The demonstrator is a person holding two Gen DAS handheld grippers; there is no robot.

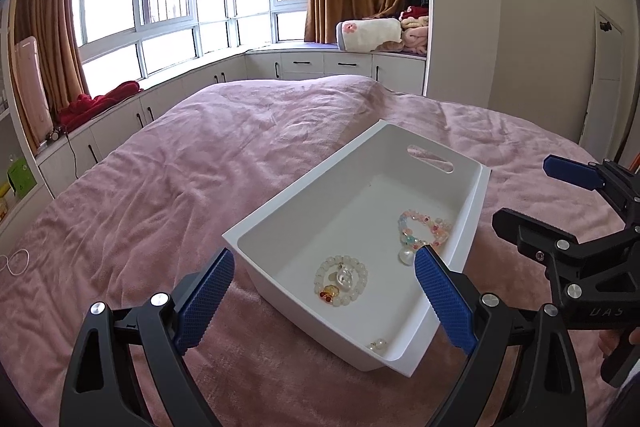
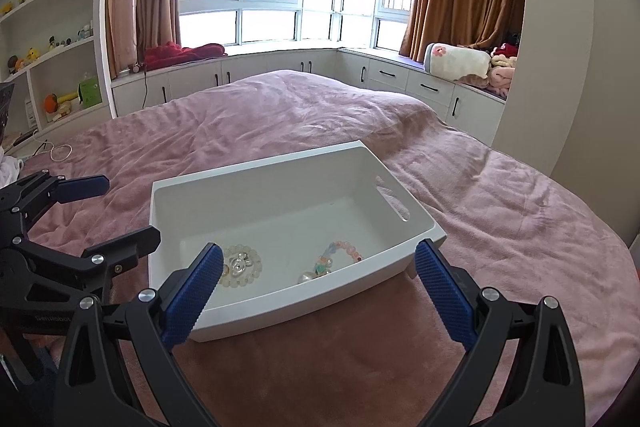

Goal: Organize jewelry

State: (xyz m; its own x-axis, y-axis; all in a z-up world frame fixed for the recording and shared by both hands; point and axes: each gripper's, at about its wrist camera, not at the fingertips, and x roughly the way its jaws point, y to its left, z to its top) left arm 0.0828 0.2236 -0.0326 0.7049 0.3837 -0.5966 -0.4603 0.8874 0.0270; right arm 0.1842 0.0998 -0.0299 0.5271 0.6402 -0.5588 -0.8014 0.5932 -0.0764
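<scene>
With both the left gripper (image 1: 324, 301) and right gripper (image 2: 320, 293) spread apart and empty at the lower frame, the bead bracelets (image 1: 341, 279) lie in the shallow white plastic bin (image 2: 256, 173) on the soft pink bedspread (image 1: 160, 179), where a clumsy nudge could tip it and spill them.

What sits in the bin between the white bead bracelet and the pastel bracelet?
Nothing: in the left wrist view, only bare floor of the white bin separates the white bead bracelet from the pastel bracelet. The right wrist view agrees.
</scene>
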